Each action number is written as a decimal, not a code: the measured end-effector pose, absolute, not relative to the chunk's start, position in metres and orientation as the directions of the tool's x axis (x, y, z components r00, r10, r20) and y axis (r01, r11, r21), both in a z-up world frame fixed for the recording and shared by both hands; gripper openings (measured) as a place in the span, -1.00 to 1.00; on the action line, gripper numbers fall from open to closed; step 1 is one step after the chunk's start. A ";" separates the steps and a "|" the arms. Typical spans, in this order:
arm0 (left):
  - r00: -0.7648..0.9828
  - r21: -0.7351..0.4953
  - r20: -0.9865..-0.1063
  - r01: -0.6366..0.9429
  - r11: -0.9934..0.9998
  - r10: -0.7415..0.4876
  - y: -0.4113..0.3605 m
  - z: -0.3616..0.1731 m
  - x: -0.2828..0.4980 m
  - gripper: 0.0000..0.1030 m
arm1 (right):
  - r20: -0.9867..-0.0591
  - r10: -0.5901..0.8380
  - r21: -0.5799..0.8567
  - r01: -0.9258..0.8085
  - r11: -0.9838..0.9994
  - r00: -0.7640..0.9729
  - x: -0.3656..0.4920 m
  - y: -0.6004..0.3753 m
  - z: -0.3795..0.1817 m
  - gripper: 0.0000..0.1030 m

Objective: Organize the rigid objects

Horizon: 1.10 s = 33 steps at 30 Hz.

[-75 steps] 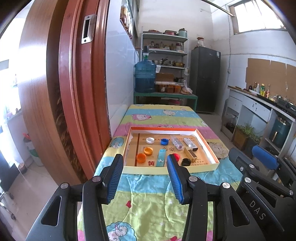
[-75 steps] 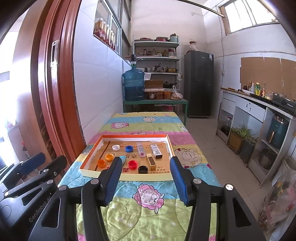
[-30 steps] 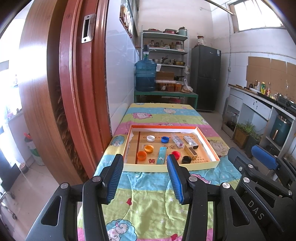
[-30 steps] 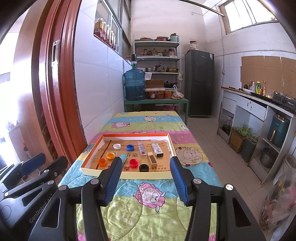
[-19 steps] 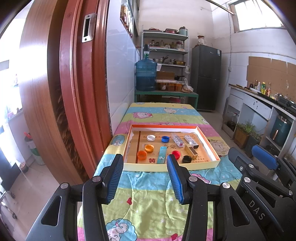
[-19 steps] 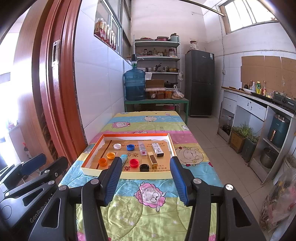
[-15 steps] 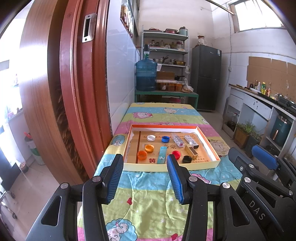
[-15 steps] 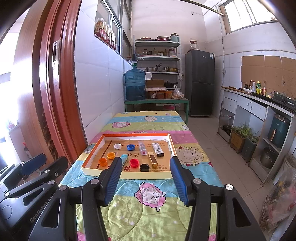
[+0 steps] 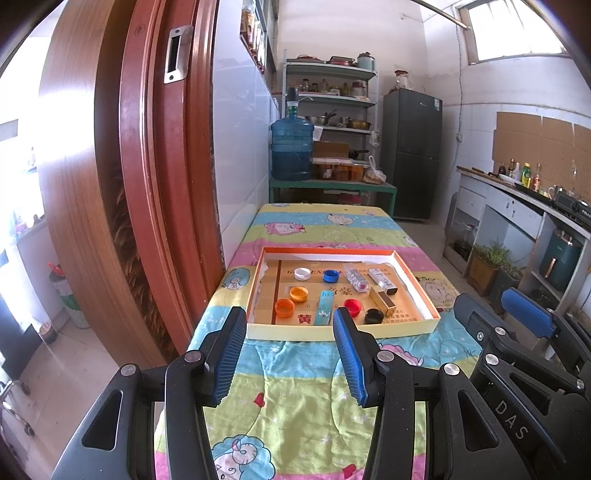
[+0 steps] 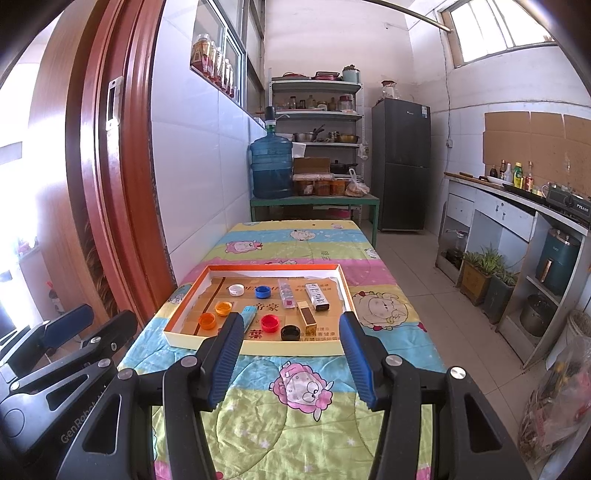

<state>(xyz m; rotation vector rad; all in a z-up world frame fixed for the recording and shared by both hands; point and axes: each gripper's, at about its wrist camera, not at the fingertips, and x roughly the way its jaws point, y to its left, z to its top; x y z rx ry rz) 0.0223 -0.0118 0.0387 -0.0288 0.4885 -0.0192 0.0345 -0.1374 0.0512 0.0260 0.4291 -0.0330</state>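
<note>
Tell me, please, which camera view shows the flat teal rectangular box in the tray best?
The left wrist view: the flat teal rectangular box lies fully visible. In the right wrist view, a claw finger hides most of it.

A kitchen with white tiled walls (image 10: 192, 158) and a pale tiled floor (image 10: 413, 273). On the left stands a reddish-brown wooden door frame (image 9: 155, 166) with a metal strike plate (image 9: 176, 53). The bench (image 10: 295, 236) wears a striped cartoon-print quilt — pink, yellow, blue. Behind it a green table (image 10: 314, 202) carries a blue water jug (image 10: 271, 166) beside jars, under a metal shelf rack (image 10: 316, 110) (pots and tins, hard to tell apart). A dark refrigerator (image 10: 400, 162) fills the corner. Daylight comes from a high barred window (image 10: 495, 27). Along the right runs a counter (image 10: 517, 206) with bottles; potted plants (image 10: 484, 266) sit on the floor below.
</note>
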 end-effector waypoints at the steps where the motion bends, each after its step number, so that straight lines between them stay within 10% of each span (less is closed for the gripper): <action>1: 0.883 -0.032 -0.468 0.012 0.999 -0.025 -0.012 0.039 0.022 -0.02 | -0.417 -0.026 0.019 0.037 0.999 0.909 0.035 -0.137 0.051 0.04; 33: 0.880 -0.033 -0.475 0.011 0.999 -0.025 -0.011 0.036 0.021 -0.02 | -0.423 -0.024 0.020 0.036 0.999 0.906 0.036 -0.135 0.045 0.04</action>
